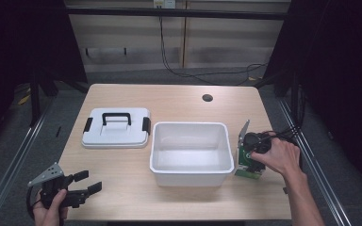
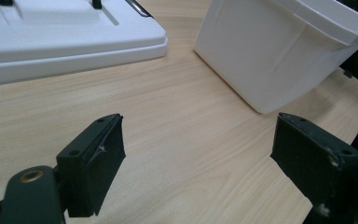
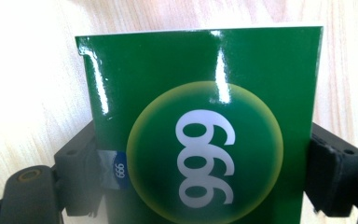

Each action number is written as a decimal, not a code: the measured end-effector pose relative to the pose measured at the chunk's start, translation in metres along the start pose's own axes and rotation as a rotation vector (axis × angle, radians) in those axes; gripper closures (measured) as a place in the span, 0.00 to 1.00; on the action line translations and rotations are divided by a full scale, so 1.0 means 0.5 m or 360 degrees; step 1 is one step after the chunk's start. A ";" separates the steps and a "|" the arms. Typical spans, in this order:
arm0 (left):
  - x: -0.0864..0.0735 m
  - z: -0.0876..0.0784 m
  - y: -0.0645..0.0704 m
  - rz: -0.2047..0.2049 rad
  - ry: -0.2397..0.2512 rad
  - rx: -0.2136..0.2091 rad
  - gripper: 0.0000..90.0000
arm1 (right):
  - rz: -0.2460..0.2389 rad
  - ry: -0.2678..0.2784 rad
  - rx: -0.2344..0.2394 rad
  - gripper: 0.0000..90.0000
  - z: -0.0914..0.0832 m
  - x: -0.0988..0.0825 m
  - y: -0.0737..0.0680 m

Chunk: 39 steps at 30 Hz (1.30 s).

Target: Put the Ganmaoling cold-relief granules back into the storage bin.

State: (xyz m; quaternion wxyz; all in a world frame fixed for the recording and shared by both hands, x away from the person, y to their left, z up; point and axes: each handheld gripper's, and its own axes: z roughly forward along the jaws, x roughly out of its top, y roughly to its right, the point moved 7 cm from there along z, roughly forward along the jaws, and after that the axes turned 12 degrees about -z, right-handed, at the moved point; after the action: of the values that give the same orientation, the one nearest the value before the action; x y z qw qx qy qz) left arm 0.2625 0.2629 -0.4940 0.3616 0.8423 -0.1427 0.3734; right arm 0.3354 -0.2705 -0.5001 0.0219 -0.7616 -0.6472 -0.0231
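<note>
Near the table's right edge, the right gripper (image 1: 251, 162) clamped a glossy green box (image 3: 200, 135) beside the empty white plastic tub (image 1: 191, 175).
Left gripper (image 1: 87, 182), jaws apart, waited at the front-left corner; box not yet in the tub (presumably its destination), white lid (image 1: 115, 136) off.

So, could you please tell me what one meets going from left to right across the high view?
Left gripper → flat white plastic lid with black handle → open white plastic bin → glossy green box in the right gripper.

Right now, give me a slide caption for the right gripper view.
Right gripper with its jaws closed on a glossy green box marked 999, above the wooden table.
</note>
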 end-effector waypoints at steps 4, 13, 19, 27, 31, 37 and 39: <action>0.000 0.000 -0.002 0.0000 0.0001 0.0004 0.19 | 0.0007 0.0002 -0.0002 0.17 0.000 -0.001 0.001; 0.000 0.001 -0.001 -0.0007 -0.0002 0.0001 0.19 | 0.0047 0.0018 0.0025 0.18 -0.006 0.002 -0.004; -0.001 0.001 -0.002 -0.0002 -0.0008 0.0003 0.19 | 0.0098 0.0048 0.0020 0.18 -0.019 0.003 -0.007; -0.001 0.000 -0.003 -0.0005 -0.0006 0.0006 0.19 | 0.0149 0.0159 -0.0046 0.18 -0.073 -0.003 -0.011; -0.002 0.000 -0.003 -0.0010 -0.0009 0.0004 0.19 | 0.0179 0.0195 -0.0094 0.18 -0.095 -0.011 -0.012; -0.002 0.001 -0.003 -0.0019 -0.0009 0.0008 0.19 | 0.0202 0.0251 -0.0139 0.18 -0.127 -0.022 -0.022; -0.002 0.002 -0.002 -0.0018 -0.0009 0.0008 0.19 | 0.0206 0.0262 -0.0130 0.18 -0.132 -0.025 -0.023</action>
State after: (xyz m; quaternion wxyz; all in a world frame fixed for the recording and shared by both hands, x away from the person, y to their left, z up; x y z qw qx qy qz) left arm 0.2628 0.2632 -0.4957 0.3612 0.8451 -0.1380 0.3692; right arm 0.3214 -0.2852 -0.4348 0.0455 -0.7976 -0.5912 -0.1105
